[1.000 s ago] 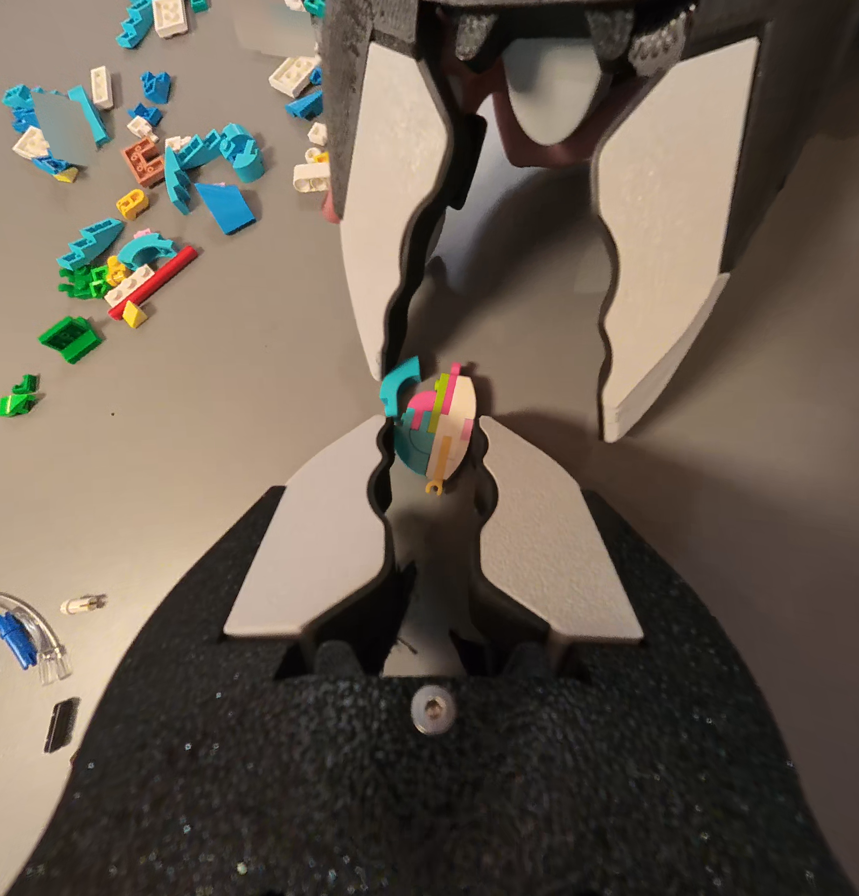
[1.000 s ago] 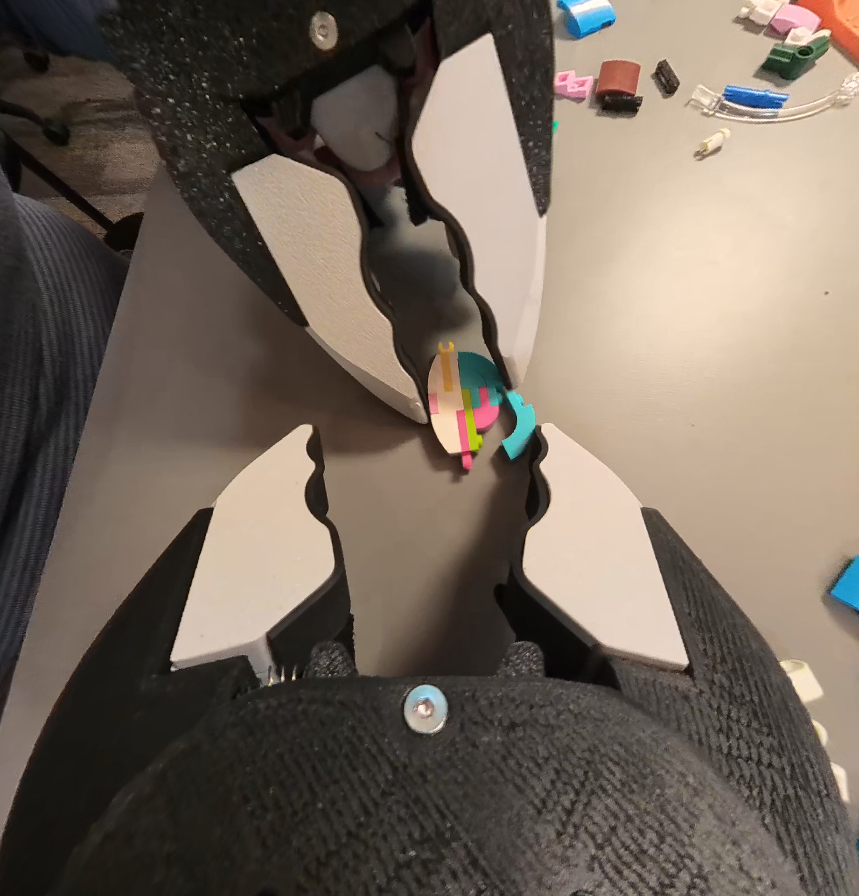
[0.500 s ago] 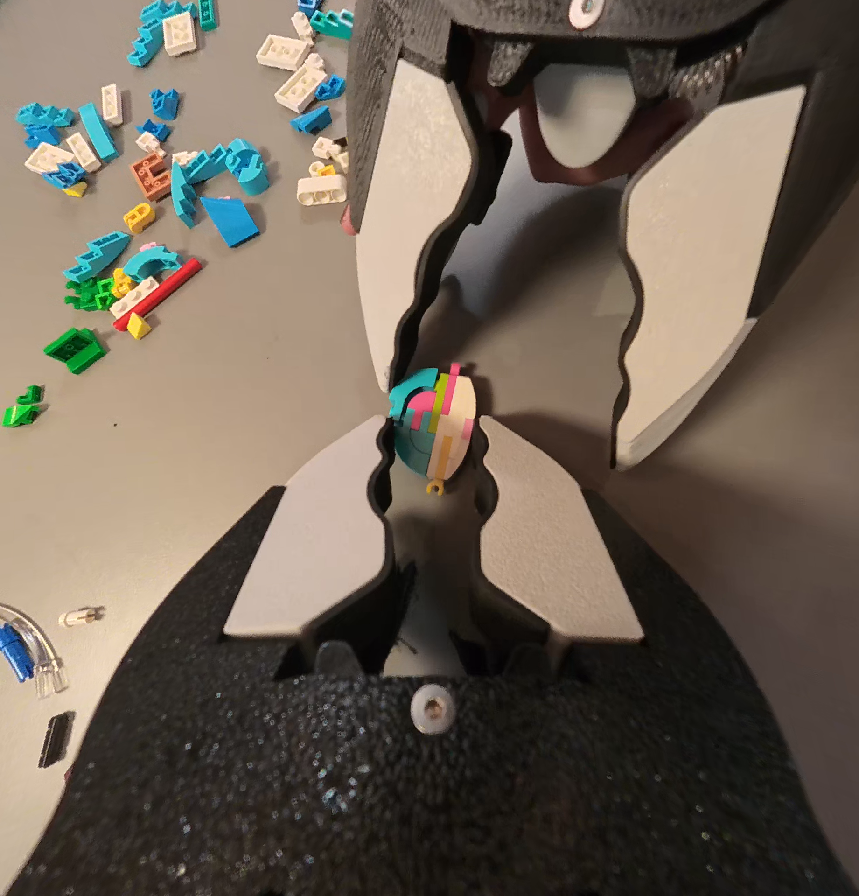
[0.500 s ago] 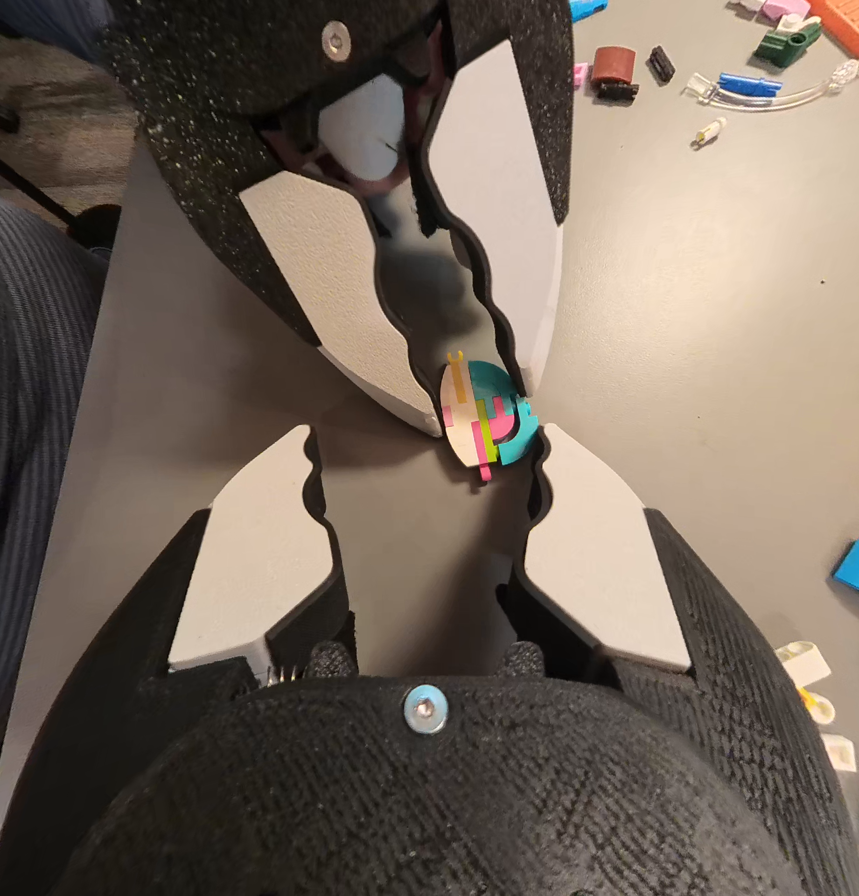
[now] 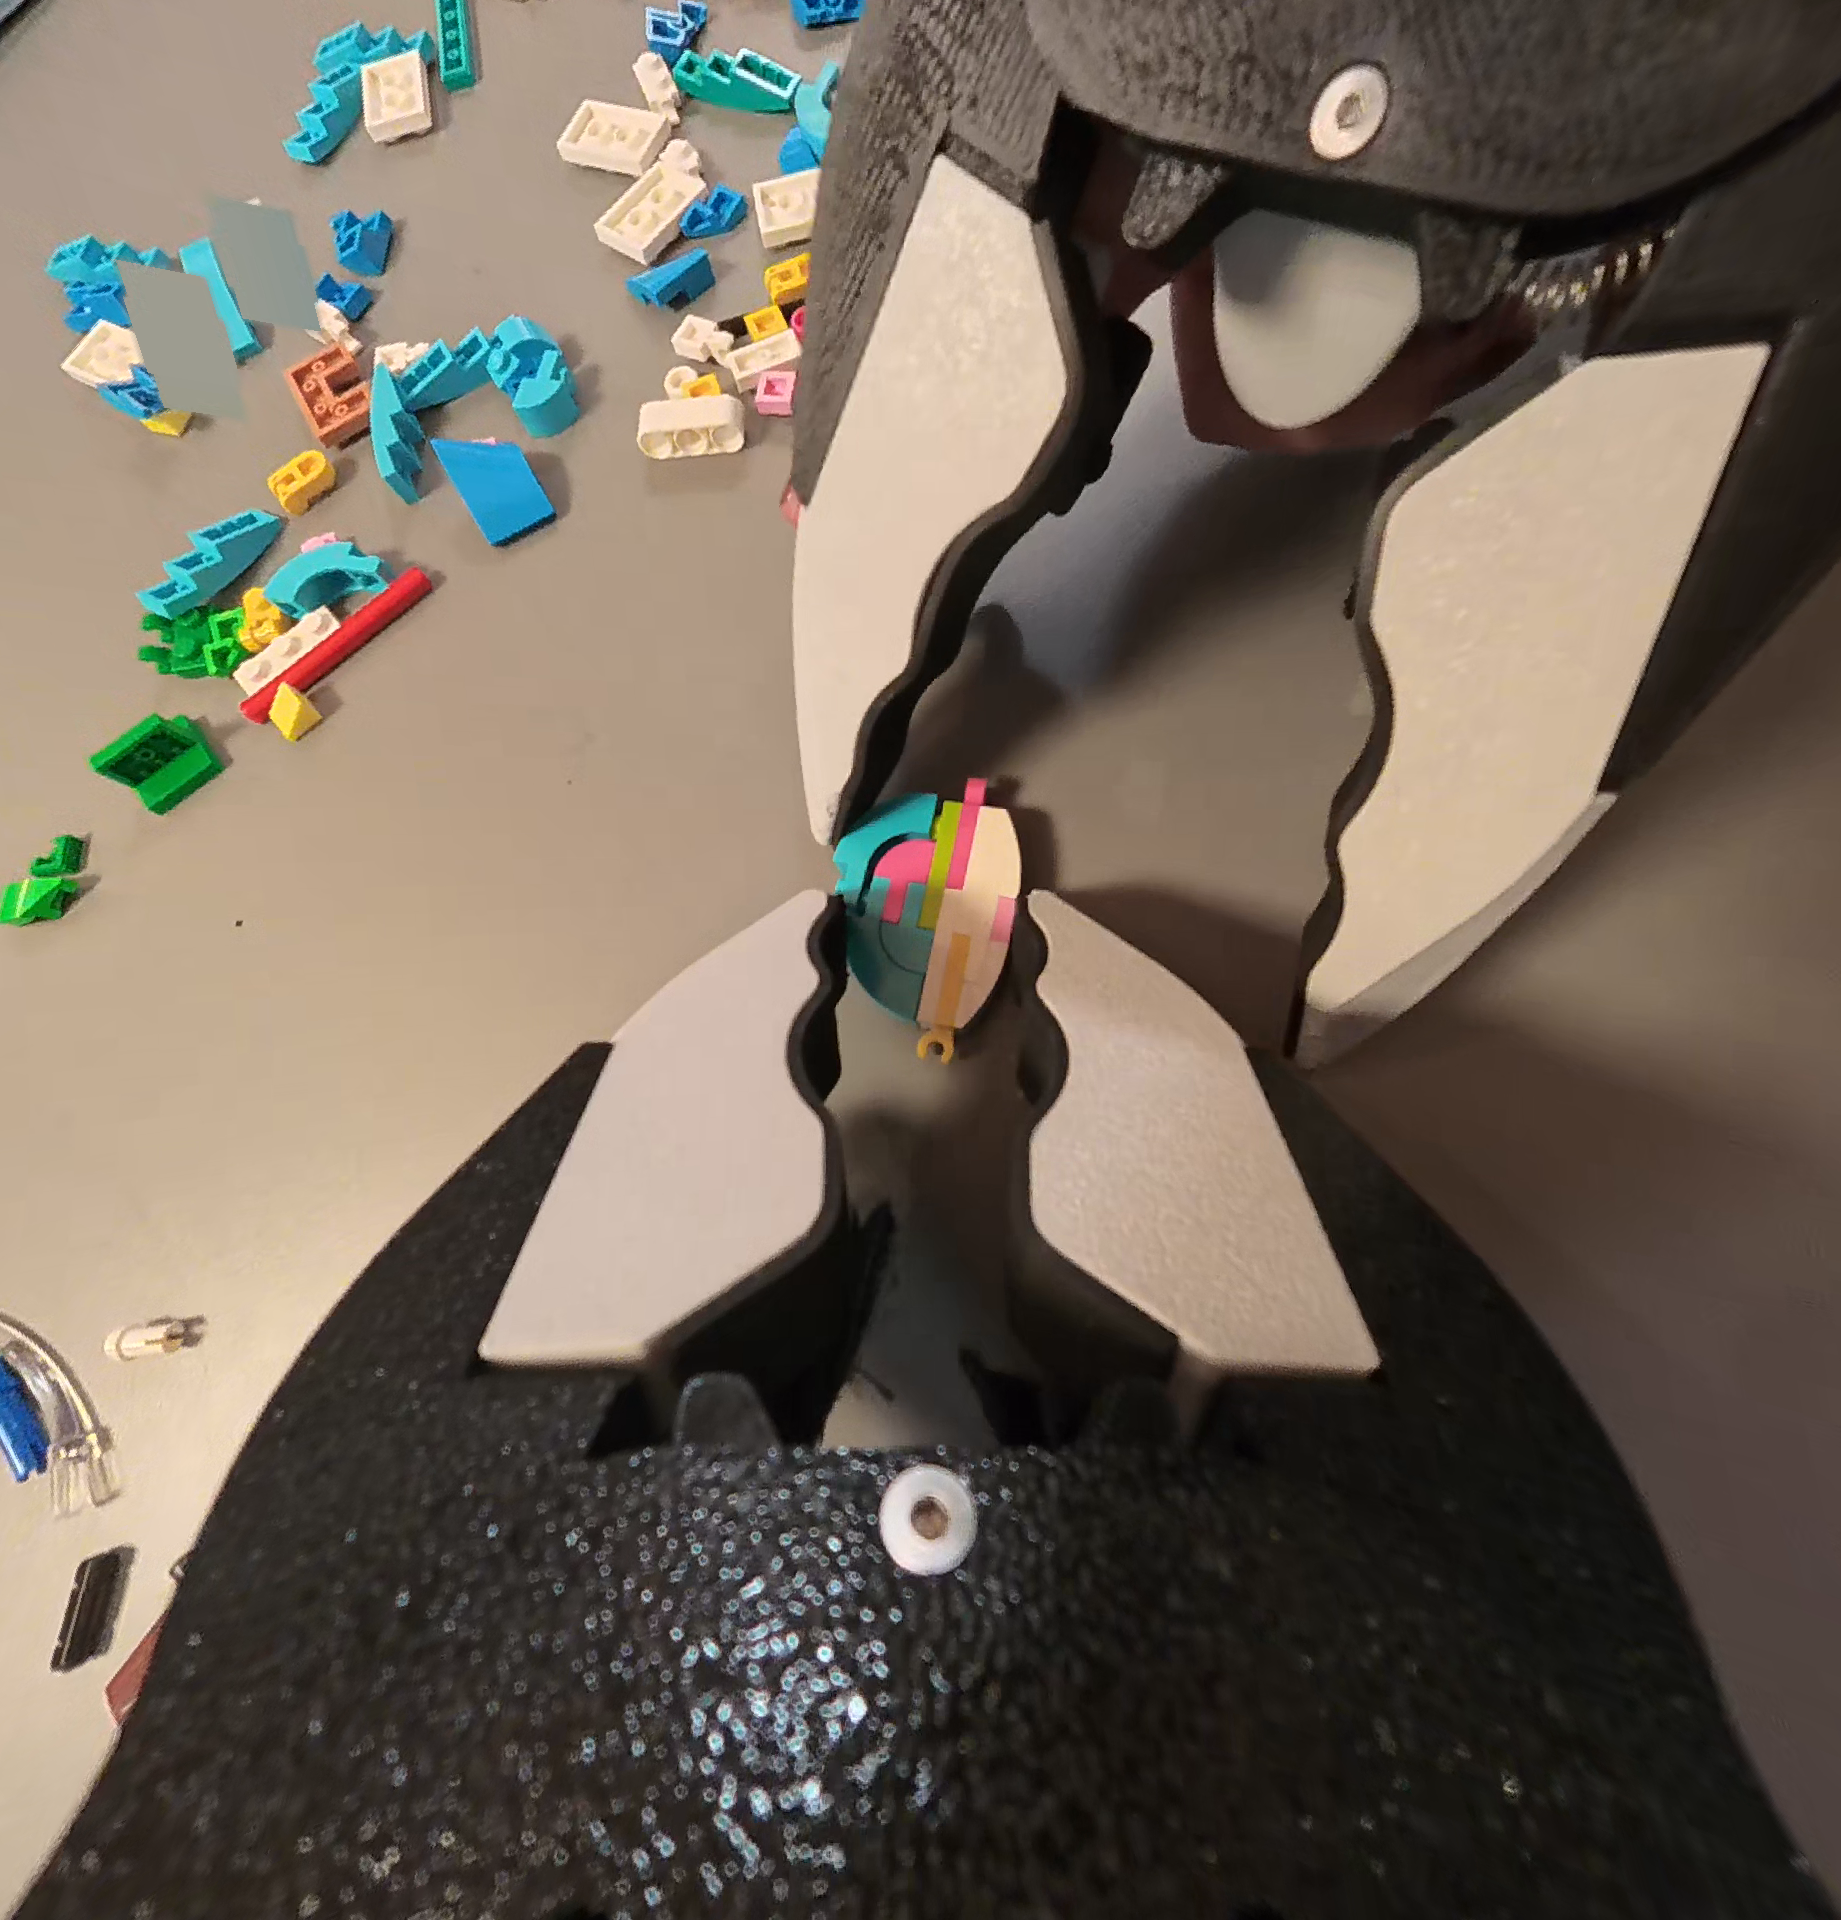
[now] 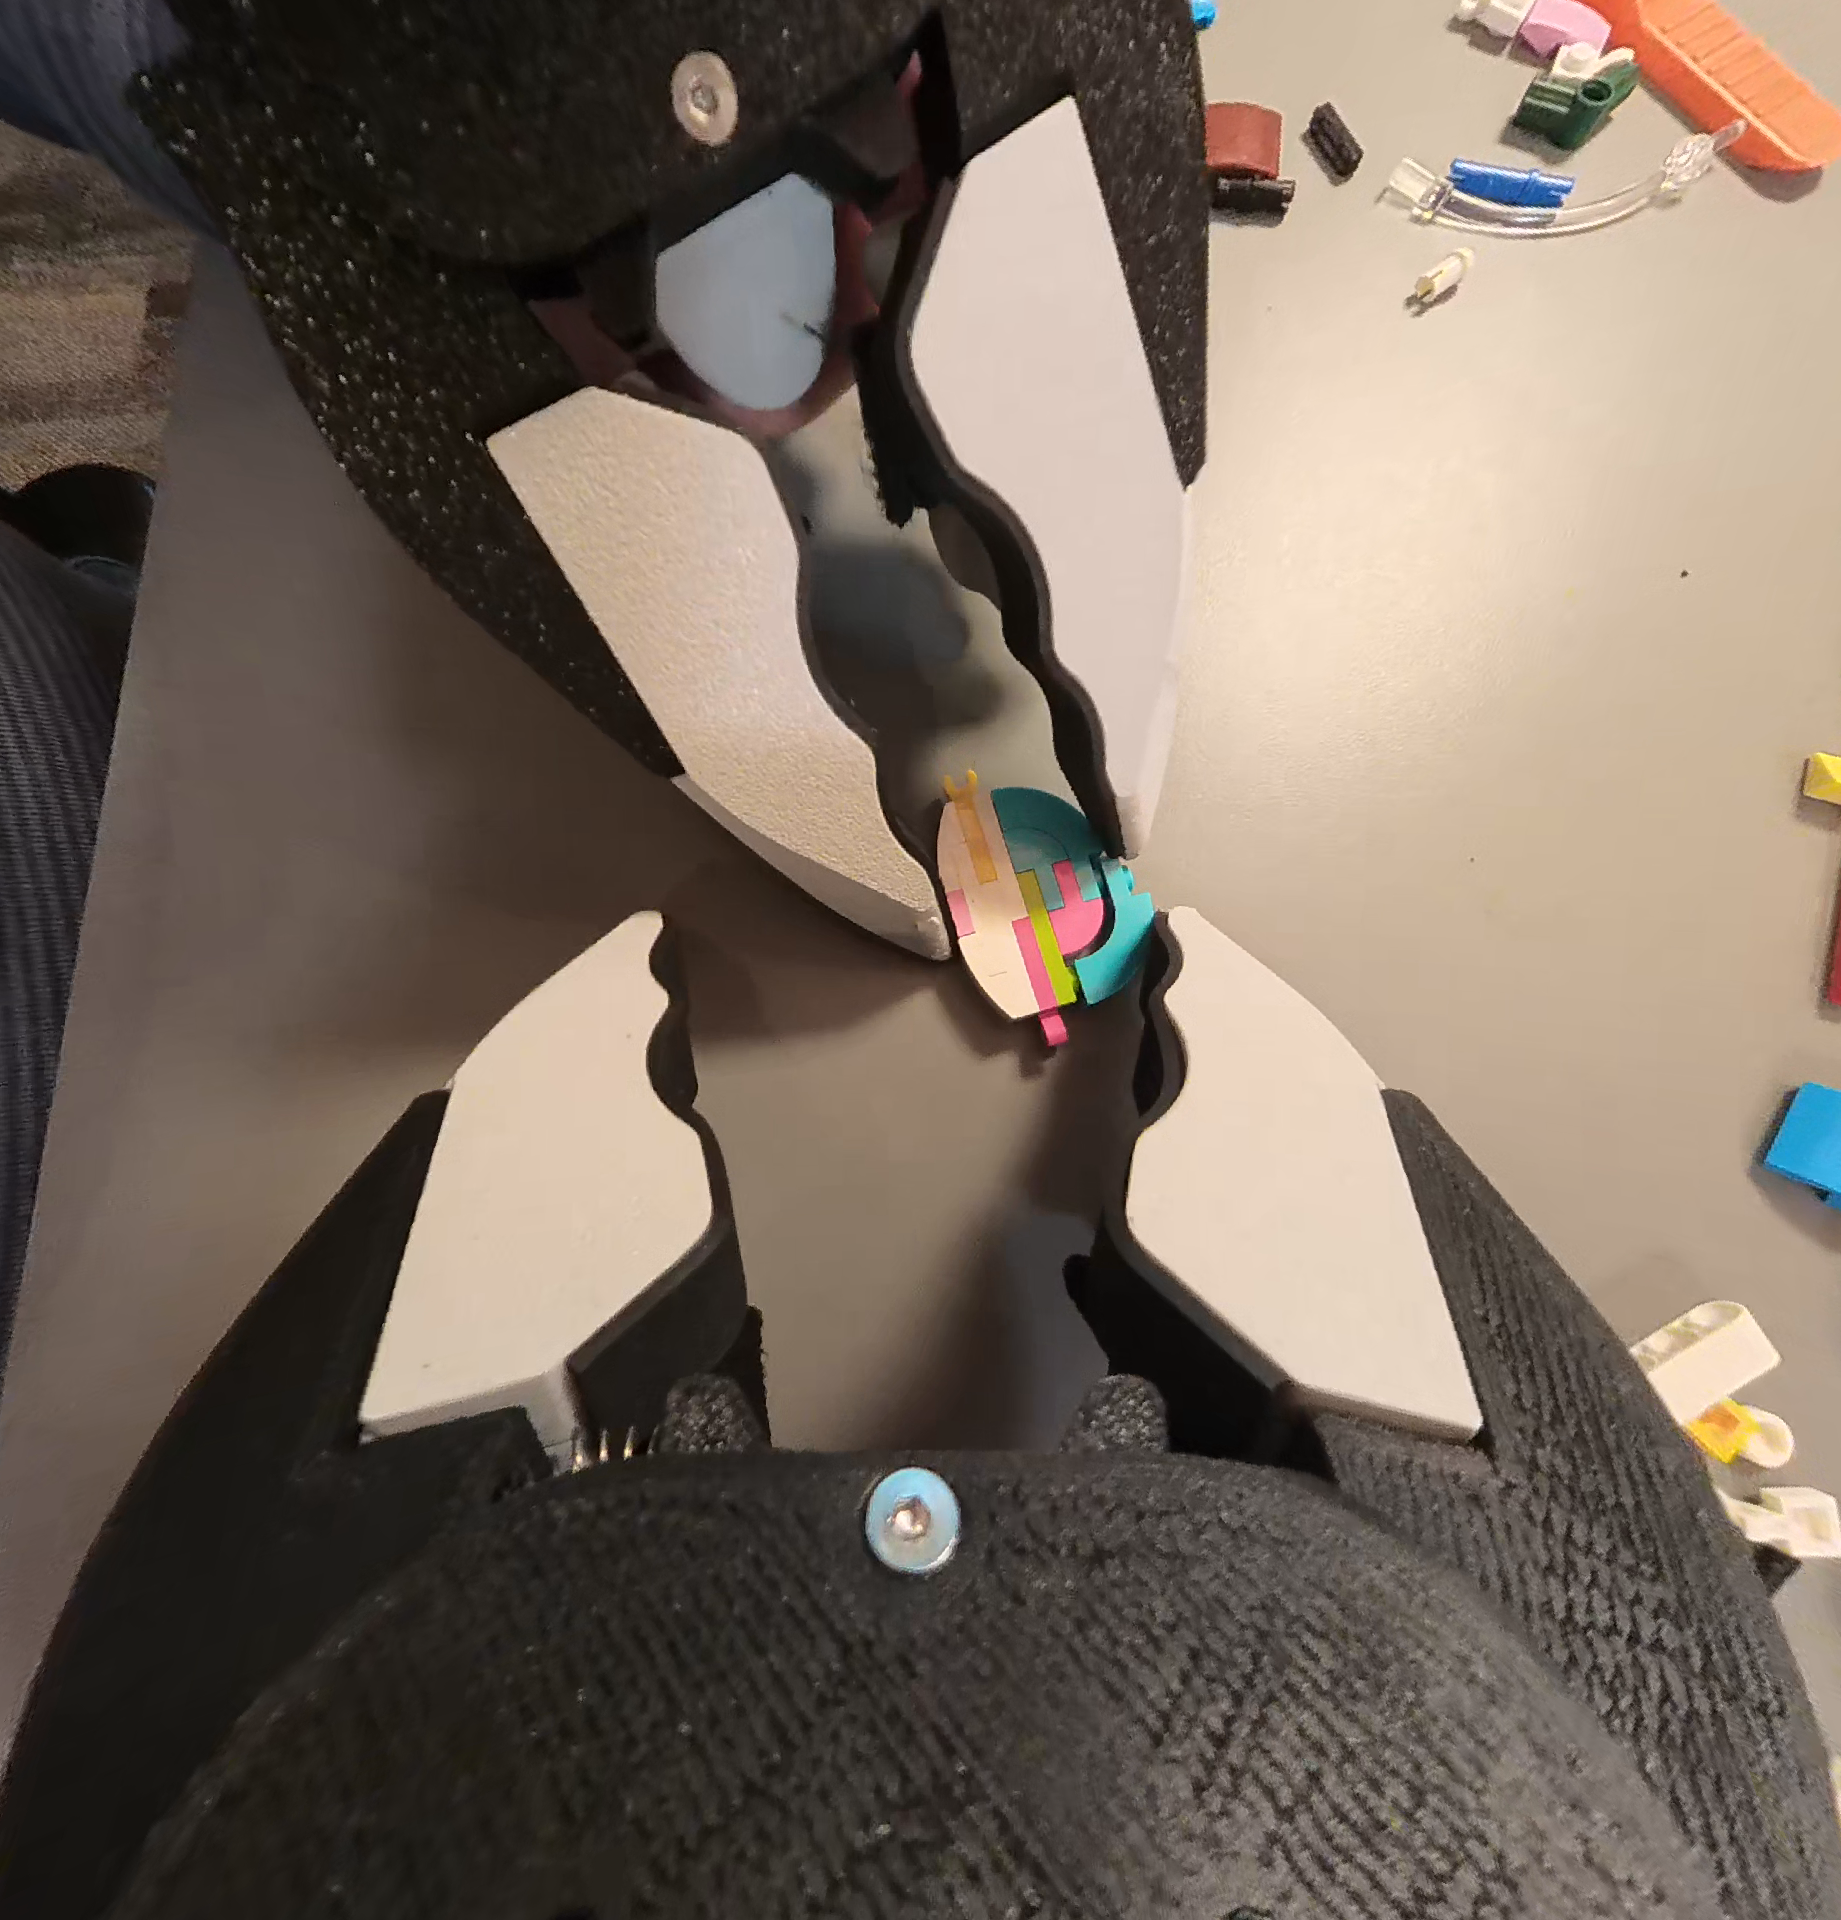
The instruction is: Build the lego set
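Observation:
A small rounded lego assembly (image 5: 931, 909) of white, teal, pink and lime pieces hangs just above the grey table. My left gripper (image 5: 926, 920) is shut on it, one fingertip on each side. It also shows from the front in the right wrist view (image 6: 1030, 883), around the assembly (image 6: 1035, 914). My right gripper (image 6: 911, 925) is open wide and empty. Its right fingertip (image 6: 1196, 987) touches a teal arch piece (image 6: 1118, 940) that sits on the assembly's edge. In the left wrist view the right gripper (image 5: 1072, 935) comes in from the top.
Several loose bricks (image 5: 376, 416) lie at the back left, with a red bar (image 5: 344, 644) and a green brick (image 5: 157, 764). A clear tube (image 6: 1518, 197) and an orange tool (image 6: 1716, 94) lie beyond. The table's edge (image 6: 137, 727) and a person's clothing (image 6: 22, 935) are close. My left and right fingertips are right by each other.
The teal arch piece stood apart from the assembly at the right fingertip; it now sits pressed on the assembly. The two grippers have moved closer together.

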Demonstrator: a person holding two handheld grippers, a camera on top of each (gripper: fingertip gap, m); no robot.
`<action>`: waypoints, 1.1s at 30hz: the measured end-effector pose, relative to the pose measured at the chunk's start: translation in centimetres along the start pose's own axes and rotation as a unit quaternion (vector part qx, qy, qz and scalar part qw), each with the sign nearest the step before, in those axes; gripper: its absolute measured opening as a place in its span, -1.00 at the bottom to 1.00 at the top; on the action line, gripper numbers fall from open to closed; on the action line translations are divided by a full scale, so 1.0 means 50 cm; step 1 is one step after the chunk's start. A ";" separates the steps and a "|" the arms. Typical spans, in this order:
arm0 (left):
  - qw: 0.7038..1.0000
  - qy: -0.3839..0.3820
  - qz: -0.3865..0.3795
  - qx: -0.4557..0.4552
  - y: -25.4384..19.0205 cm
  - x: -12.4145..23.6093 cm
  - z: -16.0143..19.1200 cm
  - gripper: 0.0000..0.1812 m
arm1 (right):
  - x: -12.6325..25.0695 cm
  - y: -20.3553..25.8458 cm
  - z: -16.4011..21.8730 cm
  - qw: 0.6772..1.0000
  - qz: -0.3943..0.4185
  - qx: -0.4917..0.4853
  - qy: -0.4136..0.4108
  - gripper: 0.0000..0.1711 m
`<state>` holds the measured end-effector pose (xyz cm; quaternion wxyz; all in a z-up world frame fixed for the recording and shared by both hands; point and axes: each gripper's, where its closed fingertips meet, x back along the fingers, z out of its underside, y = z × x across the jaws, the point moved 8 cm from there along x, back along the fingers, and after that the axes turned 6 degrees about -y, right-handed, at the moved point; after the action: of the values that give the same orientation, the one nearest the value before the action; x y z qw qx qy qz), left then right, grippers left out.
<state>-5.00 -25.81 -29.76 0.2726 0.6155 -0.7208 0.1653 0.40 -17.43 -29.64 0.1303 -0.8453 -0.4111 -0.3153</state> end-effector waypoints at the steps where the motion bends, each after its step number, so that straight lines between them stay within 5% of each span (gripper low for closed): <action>1: 1.000 -0.001 0.000 0.000 0.000 -0.001 0.000 -0.66 | 0.000 0.000 0.001 1.000 0.001 -0.001 -0.002 -0.02; 12: 0.999 -0.023 -0.018 -0.026 -0.006 -0.002 0.002 -0.67 | 0.002 -0.003 0.007 1.000 0.018 0.011 -0.021 -0.09; 24: 0.972 -0.116 -0.104 -0.174 -0.029 0.026 -0.023 -0.67 | 0.029 0.004 -0.004 0.972 0.143 0.184 -0.031 -0.55; 28: 0.979 -0.070 -0.097 -0.163 -0.021 0.017 -0.010 -0.67 | 0.023 0.008 0.000 0.974 0.138 0.182 -0.014 -0.58; 33: 0.985 -0.099 -0.102 -0.093 0.021 0.084 -0.022 -0.67 | 0.044 -0.007 -0.004 0.982 0.123 0.137 -0.039 -0.52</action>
<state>-6.20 -28.30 -26.28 0.2708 0.6716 -0.6897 0.0071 1.04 -15.97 -28.10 0.2667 -0.8752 -0.3479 -0.2045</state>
